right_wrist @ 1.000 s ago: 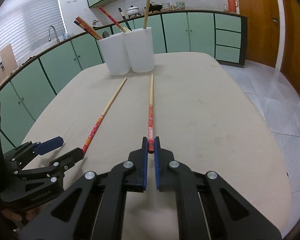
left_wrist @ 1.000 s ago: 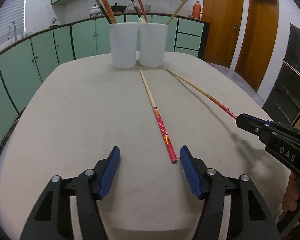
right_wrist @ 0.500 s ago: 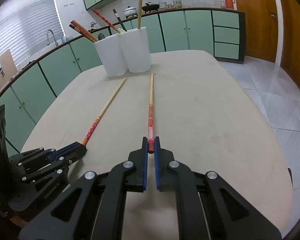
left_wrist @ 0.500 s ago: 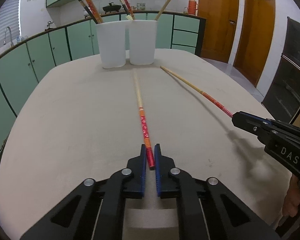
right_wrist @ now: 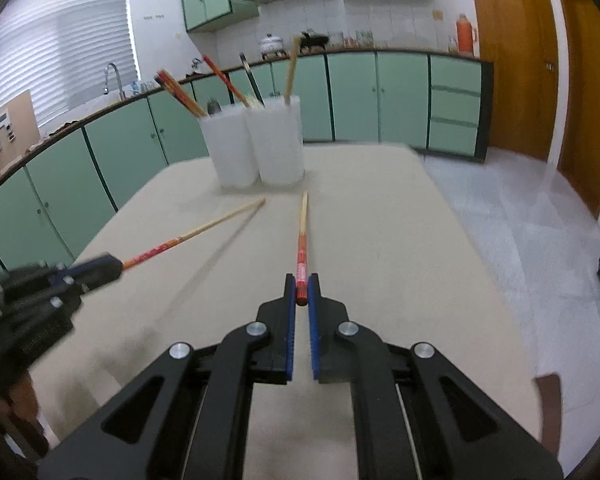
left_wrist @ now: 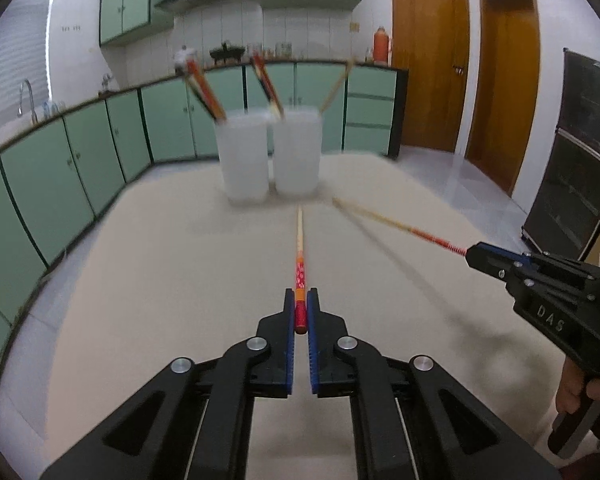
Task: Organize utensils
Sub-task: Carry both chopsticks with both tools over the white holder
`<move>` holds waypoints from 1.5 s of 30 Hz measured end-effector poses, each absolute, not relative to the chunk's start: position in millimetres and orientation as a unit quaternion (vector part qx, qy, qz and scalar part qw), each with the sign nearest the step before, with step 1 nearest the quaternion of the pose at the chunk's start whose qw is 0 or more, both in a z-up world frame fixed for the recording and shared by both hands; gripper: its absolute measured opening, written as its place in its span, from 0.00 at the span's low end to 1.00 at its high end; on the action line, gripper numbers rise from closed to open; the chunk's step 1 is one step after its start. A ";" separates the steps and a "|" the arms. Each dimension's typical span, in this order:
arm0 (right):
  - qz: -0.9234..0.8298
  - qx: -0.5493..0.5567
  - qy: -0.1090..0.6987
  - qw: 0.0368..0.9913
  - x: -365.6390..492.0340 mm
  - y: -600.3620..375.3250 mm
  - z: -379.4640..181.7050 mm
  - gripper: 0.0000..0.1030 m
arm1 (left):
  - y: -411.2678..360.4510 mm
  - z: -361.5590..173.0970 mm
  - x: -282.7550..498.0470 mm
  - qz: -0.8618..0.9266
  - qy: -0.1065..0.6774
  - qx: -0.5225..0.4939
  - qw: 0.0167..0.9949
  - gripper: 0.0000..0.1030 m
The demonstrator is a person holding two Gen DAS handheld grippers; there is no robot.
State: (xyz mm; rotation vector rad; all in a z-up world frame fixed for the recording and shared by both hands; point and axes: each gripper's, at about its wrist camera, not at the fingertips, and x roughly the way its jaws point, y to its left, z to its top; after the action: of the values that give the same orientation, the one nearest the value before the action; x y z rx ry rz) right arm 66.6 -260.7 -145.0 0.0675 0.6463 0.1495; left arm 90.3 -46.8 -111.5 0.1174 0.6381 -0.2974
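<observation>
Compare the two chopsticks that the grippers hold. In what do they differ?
The left chopstick has a red end with pale specks and orange bands; the right chopstick has a red end with fine pale stripes. The left gripper grips the first, the right gripper the second. Both are pale wood, held by the red end and pointing at the white cups.

The right claw [right_wrist: 301, 294] pinches the red end of a chopstick [right_wrist: 302, 224], whose pale tip points toward two white cups [right_wrist: 260, 144] full of chopsticks at the far end of the beige desk [right_wrist: 380, 248]. At the near left, the left claw [right_wrist: 104, 266] grips a second chopstick [right_wrist: 204, 228], raised above its shadow.
</observation>
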 end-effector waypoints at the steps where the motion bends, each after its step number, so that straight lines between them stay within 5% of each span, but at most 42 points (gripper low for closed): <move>1: 0.075 0.030 0.309 0.948 66.1 -261.4 -137.6 0.05 | -45.1 -101.0 89.8 -0.146 0.301 0.056 0.941 0.05; 45: 0.131 0.036 0.134 0.982 211.2 -316.8 124.9 0.05 | -44.7 117.0 194.2 -0.135 0.072 0.071 0.986 0.05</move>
State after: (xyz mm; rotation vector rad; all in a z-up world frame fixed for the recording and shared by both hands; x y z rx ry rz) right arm 211.2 -316.8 124.9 0.0716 0.2706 0.2644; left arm 194.2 -44.7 117.0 0.1425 0.1442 -0.2717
